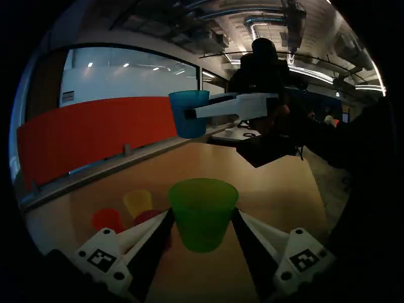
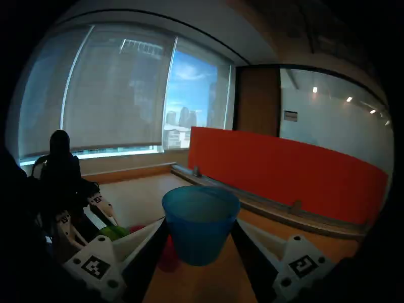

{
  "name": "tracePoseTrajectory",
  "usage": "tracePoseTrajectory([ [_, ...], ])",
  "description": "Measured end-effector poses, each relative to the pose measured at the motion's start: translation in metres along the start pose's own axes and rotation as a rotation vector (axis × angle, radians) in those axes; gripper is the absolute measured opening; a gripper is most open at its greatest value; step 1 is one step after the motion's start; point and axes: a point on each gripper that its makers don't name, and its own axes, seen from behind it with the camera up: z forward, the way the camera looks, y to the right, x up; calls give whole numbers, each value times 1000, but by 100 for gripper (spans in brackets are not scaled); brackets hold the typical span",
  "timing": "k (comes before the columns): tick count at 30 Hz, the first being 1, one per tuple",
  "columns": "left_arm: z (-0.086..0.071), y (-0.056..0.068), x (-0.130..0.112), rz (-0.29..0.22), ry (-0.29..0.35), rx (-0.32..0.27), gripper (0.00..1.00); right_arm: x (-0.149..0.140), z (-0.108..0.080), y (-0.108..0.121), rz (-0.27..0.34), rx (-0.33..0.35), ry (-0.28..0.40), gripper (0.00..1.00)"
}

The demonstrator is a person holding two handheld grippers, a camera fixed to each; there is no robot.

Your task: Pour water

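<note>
So the left gripper point(image 1: 202, 214) had its two fingers closed about halfway, pinching a green cup point(image 1: 203, 227) from both sides, with the cup upright over the wooden table point(image 1: 283, 187). The right gripper point(image 2: 200, 224) was doing the same with a blue cup point(image 2: 201, 242), fingers snug on either side of it. From the left gripper view the blue cup hung in the air at roughly 12 o'clock from the green one, higher up and farther out, well apart from it and pretty much upright. I honestly couldn't tell if either cup had water in it. A yellow cup point(image 1: 137, 201) and a red cup point(image 1: 107, 219) sat on the table around 9 o'clock from the green cup, with another reddish one peeking out behind the left finger. An orange partition point(image 1: 96, 134) ran along the table's far edge.
</note>
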Motion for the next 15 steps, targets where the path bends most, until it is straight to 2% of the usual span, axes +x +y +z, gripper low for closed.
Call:
tracePoseTrajectory([
  [15, 10, 6, -40, 8, -135, -22, 82, -40, 5, 3, 24, 21, -56, 86],
])
